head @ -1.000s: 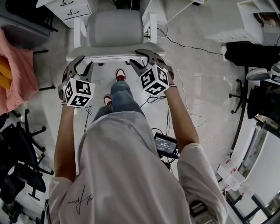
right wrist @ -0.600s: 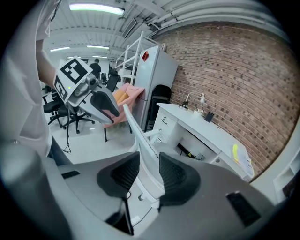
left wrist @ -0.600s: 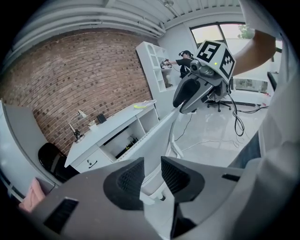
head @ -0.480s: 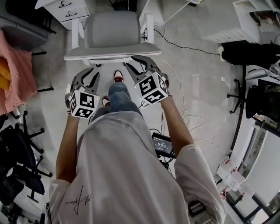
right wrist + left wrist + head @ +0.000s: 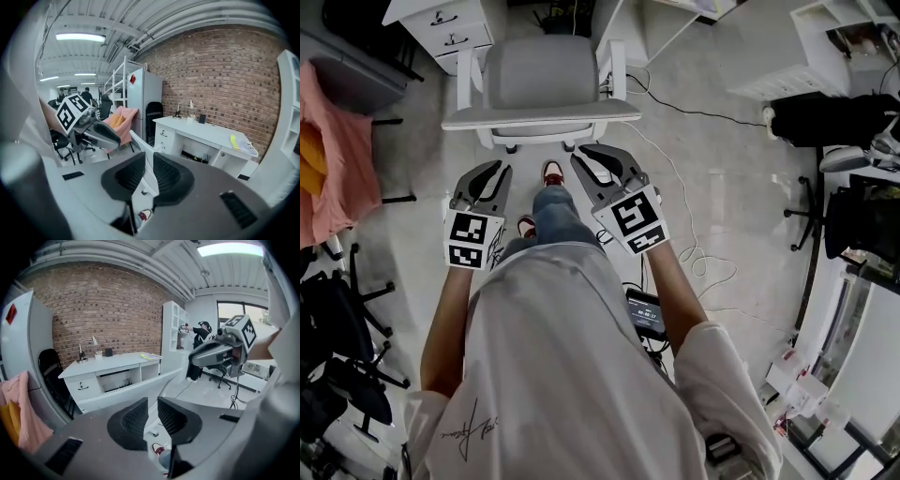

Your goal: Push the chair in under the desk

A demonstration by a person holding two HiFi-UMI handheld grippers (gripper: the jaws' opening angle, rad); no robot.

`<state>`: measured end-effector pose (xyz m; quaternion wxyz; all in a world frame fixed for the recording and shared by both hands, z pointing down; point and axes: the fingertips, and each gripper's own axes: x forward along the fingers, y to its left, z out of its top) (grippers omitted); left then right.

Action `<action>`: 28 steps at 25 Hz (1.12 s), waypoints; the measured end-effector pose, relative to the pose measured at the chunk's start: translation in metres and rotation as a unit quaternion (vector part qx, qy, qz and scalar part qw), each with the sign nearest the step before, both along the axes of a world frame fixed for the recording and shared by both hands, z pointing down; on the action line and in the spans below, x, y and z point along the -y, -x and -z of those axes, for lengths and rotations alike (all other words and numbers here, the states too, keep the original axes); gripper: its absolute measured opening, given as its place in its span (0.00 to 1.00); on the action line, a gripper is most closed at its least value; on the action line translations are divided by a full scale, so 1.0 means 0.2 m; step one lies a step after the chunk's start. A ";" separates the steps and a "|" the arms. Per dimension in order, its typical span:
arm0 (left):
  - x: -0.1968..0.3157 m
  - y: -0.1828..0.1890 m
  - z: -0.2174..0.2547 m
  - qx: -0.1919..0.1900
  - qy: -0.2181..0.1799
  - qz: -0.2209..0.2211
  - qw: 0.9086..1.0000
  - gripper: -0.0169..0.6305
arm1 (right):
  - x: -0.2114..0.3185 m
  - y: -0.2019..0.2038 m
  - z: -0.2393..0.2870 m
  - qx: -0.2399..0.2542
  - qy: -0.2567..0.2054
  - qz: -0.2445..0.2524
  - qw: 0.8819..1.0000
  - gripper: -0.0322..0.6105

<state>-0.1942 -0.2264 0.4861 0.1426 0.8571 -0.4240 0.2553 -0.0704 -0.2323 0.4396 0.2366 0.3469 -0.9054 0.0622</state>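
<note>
The grey office chair (image 5: 542, 77) stands ahead of me, its backrest edge (image 5: 540, 114) toward me and its seat facing the white desk (image 5: 441, 22). My left gripper (image 5: 486, 174) and right gripper (image 5: 602, 159) hover side by side, a short way back from the backrest and not touching it. Both sets of jaws are closing, a narrow gap is left, and nothing is between them. In the left gripper view the left gripper (image 5: 152, 416) points at the backrest (image 5: 140, 391) and the desk (image 5: 112, 364). The right gripper (image 5: 149, 176) shows the same backrest (image 5: 142, 146) through its gap.
Pink cloth (image 5: 337, 159) hangs at the left over black chair bases (image 5: 347, 347). Cables (image 5: 698, 234) trail over the floor at the right. A black chair (image 5: 848, 211) and white shelves (image 5: 797, 66) stand at the far right. My shoes (image 5: 554, 172) are just behind the chair.
Both grippers have drawn back from the chair's backrest toward my body, and their jaws have narrowed from wide open. The chair now sits farther from them.
</note>
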 end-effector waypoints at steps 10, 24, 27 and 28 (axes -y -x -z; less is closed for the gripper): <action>-0.11 0.05 0.25 -0.050 -0.046 0.035 0.997 0.08 | -0.16 -0.06 0.27 0.072 -0.028 -0.057 0.995 0.12; -0.16 0.20 0.56 -0.096 -0.100 0.081 0.987 0.03 | -0.28 -0.05 0.40 0.125 -0.026 -0.140 0.982 0.09; -0.18 0.22 0.59 -0.109 -0.099 0.087 0.985 0.03 | -0.28 -0.03 0.44 0.127 -0.032 -0.148 0.980 0.09; -0.19 0.22 0.60 -0.110 -0.099 0.087 0.985 0.03 | -0.28 -0.02 0.45 0.125 -0.032 -0.146 0.981 0.09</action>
